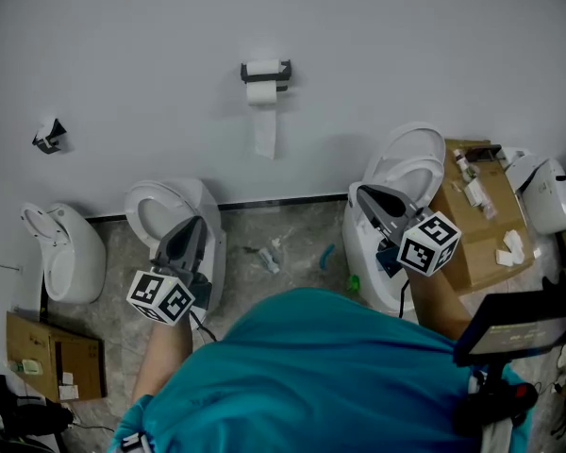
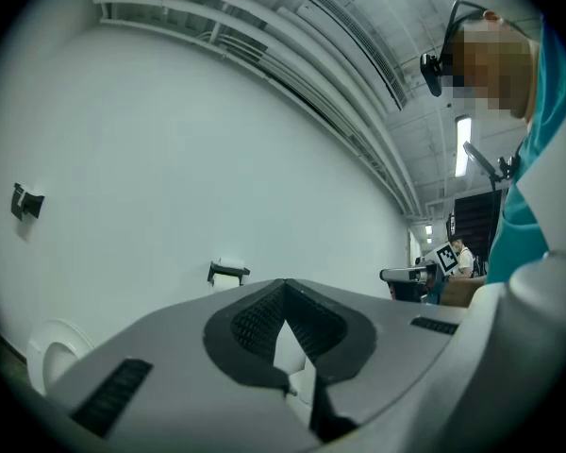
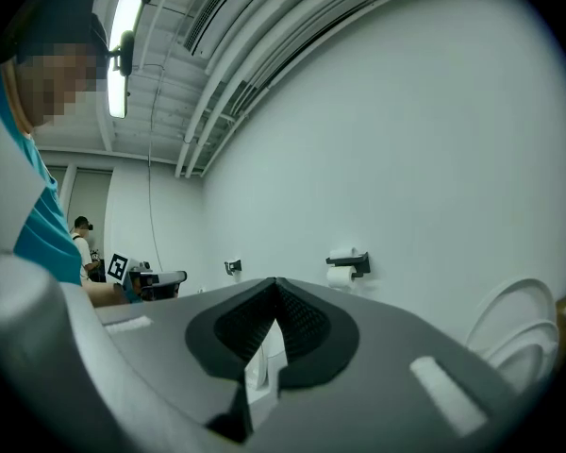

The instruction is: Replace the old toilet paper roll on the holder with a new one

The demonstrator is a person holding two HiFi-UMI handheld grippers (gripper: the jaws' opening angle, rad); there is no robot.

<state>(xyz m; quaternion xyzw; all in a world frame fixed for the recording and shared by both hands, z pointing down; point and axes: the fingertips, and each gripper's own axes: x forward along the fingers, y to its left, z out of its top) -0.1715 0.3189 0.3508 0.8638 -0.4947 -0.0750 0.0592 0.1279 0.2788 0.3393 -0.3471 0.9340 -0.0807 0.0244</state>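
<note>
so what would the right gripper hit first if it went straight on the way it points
Probably the bare wall, just left of the paper holder; nothing nearer shows in its line, though depth is unclear.

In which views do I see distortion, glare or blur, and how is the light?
Head view: soft, even light, sharp; the toilet paper roll throws only a faint shadow on the wall. Left gripper view: strong fisheye bending, dark corners. Right gripper view: same bending; the ceiling lamp glares white.
</note>
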